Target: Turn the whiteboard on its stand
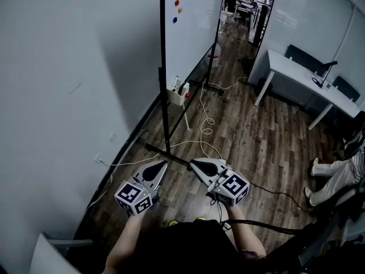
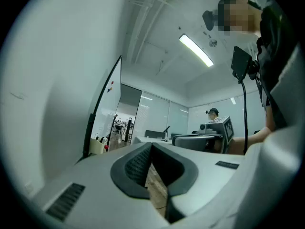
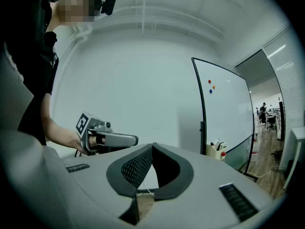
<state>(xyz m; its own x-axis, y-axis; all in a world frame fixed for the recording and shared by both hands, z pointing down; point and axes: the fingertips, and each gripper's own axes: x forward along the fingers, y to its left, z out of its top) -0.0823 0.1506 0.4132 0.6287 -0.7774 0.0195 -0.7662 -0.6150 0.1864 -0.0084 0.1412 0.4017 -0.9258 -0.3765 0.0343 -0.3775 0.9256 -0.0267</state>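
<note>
The whiteboard (image 1: 193,21) stands edge-on ahead of me on a black wheeled stand (image 1: 164,96), close to the left wall. Three small magnets sit high on its face, and a white marker tray (image 1: 178,93) hangs on the post. My left gripper (image 1: 163,164) and right gripper (image 1: 193,164) are side by side low in the head view, short of the stand's foot. Both are shut and hold nothing. In the left gripper view the whiteboard (image 2: 110,97) is far off at the left. The right gripper view has the whiteboard (image 3: 224,109) at the right and the left gripper (image 3: 108,139) at the left.
A grey wall (image 1: 68,96) runs along the left. White cables (image 1: 206,124) trail over the wood floor by the stand. A white desk (image 1: 308,79) stands at the right, and a seated person's legs (image 1: 333,176) show at the right edge. A glass partition lies beyond.
</note>
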